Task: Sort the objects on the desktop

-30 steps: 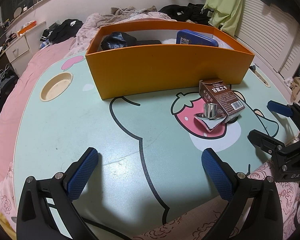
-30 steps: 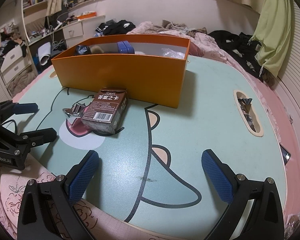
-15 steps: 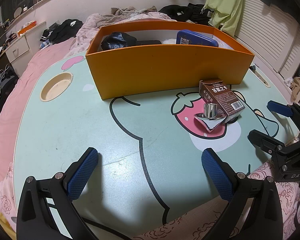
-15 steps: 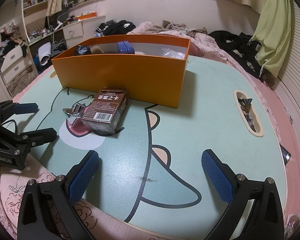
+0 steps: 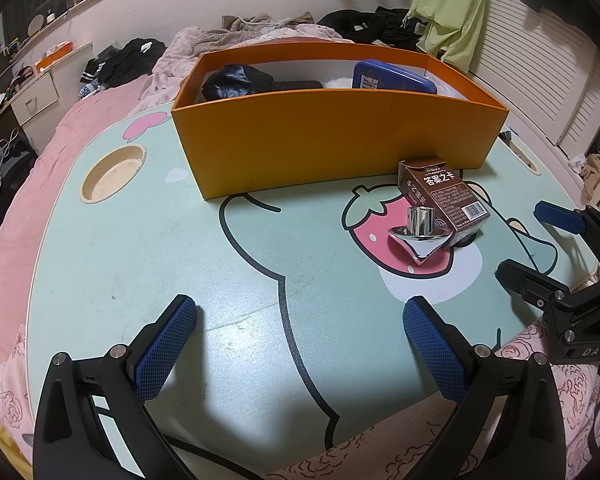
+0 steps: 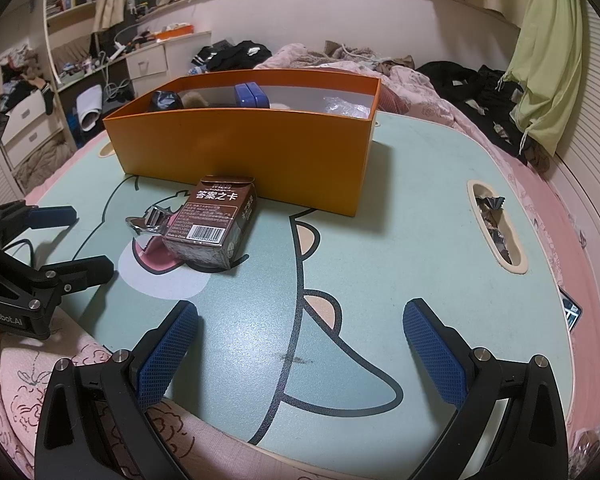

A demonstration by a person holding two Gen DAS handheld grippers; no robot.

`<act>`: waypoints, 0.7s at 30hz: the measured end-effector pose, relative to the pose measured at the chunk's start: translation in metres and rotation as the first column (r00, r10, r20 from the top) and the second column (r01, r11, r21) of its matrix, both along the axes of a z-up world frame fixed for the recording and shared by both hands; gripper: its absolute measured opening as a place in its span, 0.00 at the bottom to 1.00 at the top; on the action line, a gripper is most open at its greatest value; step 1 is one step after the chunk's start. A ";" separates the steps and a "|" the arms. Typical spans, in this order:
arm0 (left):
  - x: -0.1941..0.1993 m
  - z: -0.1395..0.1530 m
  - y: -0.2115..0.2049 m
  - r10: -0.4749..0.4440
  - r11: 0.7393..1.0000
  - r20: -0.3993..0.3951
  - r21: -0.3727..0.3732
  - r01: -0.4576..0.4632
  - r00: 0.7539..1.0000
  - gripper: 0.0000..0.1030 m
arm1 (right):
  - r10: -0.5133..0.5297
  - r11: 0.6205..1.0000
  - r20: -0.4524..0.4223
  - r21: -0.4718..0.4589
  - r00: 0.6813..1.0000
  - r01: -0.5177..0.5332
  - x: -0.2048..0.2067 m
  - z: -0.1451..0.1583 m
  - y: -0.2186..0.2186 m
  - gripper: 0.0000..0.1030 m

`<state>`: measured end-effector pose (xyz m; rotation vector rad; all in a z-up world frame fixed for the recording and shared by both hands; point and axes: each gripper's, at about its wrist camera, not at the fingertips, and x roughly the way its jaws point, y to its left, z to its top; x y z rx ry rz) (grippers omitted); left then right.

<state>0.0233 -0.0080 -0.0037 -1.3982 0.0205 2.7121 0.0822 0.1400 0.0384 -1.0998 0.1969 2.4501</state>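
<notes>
Broadly, the counter carried an orange bin at its far side, holding a blue case and a dark bundle. Just in front of the bin lay a brown carton, and a chrome top leaned against it, tilted on the strawberry print. My left gripper and my right gripper hovered at the near edge, both spread wide and holding nothing, well apart from the carton.
</notes>
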 end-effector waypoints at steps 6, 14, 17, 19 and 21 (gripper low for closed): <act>0.000 0.000 0.000 0.000 1.000 0.000 0.000 0.000 1.000 1.00 | 0.000 1.000 0.000 0.000 1.000 0.000 0.000 0.000 0.000 1.00; 0.001 0.000 0.000 -0.001 1.000 0.000 0.000 0.001 1.000 1.00 | 0.000 1.000 0.000 0.000 1.000 0.000 0.000 0.000 0.000 1.00; 0.000 0.000 -0.001 -0.001 1.000 0.000 0.000 0.001 1.000 1.00 | 0.000 1.000 0.000 0.000 1.000 0.000 0.000 -0.001 0.000 1.00; 0.000 0.000 -0.001 -0.001 1.000 0.000 0.000 0.001 1.000 1.00 | 0.000 1.000 0.000 0.001 1.000 0.000 0.000 -0.001 0.000 1.00; 0.000 0.001 -0.001 -0.001 1.000 0.000 0.000 0.001 1.000 1.00 | 0.000 1.000 0.000 0.000 1.000 0.000 0.000 -0.001 0.000 1.00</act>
